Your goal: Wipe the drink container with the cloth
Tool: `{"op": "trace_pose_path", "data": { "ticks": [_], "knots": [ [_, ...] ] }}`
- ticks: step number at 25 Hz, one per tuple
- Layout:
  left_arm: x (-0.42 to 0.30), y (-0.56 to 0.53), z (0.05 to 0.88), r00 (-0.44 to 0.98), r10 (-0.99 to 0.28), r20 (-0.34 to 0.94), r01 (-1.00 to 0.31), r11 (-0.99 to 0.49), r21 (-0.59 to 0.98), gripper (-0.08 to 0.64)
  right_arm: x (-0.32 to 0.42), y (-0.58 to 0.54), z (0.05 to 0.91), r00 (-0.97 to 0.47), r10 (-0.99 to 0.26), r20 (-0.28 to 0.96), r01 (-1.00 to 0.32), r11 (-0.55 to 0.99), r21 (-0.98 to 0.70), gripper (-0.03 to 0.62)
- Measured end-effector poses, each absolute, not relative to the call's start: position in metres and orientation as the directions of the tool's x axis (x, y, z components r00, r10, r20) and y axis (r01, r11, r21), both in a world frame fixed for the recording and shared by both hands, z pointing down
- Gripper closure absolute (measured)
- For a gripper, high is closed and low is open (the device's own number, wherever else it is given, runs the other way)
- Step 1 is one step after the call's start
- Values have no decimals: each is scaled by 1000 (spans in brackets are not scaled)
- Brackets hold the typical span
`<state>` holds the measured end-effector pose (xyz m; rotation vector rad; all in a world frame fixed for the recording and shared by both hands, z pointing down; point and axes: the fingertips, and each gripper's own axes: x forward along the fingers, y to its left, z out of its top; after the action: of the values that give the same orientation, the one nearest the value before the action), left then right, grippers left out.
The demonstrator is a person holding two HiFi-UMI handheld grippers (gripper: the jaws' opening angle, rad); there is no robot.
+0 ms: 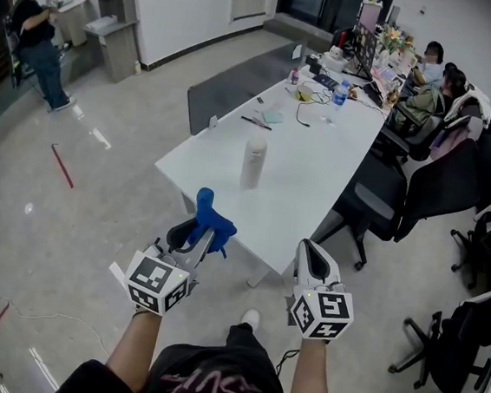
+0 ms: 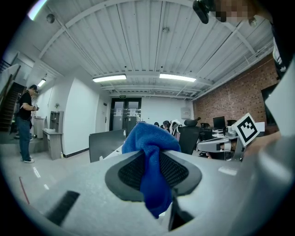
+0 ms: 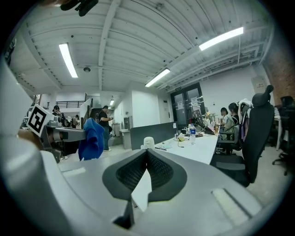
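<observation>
The drink container [image 1: 253,162] is a pale, tall cylinder standing on the white bench [image 1: 308,185], a little above the centre of the head view and towards the bench's near end. It stands upright, its long axis vertical and its top end upward. That top looks capped, so whether anything is in it cannot be told. In the right gripper view it shows small at mid-frame [image 3: 148,142], just above the jaws, again upright. Well beyond it, towards the upper right of the head view, a clear bottle [image 1: 340,95] stands among clutter at the bench's far end; its fill cannot be made out. The left gripper [image 1: 193,234] at lower centre-left has its jaws clenched on the blue cloth [image 1: 210,222] – in the left gripper view the cloth [image 2: 152,156] bunches above the pads and hangs in a fold below them. The right gripper [image 1: 310,246] at lower centre-right has its jaws pressed together with nothing between them, as its own view shows [image 3: 146,173]. Both grippers are short of the bench's near edge – well apart from the container.
</observation>
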<state>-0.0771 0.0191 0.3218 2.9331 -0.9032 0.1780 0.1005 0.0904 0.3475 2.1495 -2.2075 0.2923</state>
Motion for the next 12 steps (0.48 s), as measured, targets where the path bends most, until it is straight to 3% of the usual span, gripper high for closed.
{"op": "trace_pose_path", "data": {
  "ticks": [12],
  "knots": [
    [-20, -36, 330, 790, -592, 159, -605, -794, 50, 465, 162, 31, 356, -74, -978, 194, -991, 51, -121, 586]
  ]
}}
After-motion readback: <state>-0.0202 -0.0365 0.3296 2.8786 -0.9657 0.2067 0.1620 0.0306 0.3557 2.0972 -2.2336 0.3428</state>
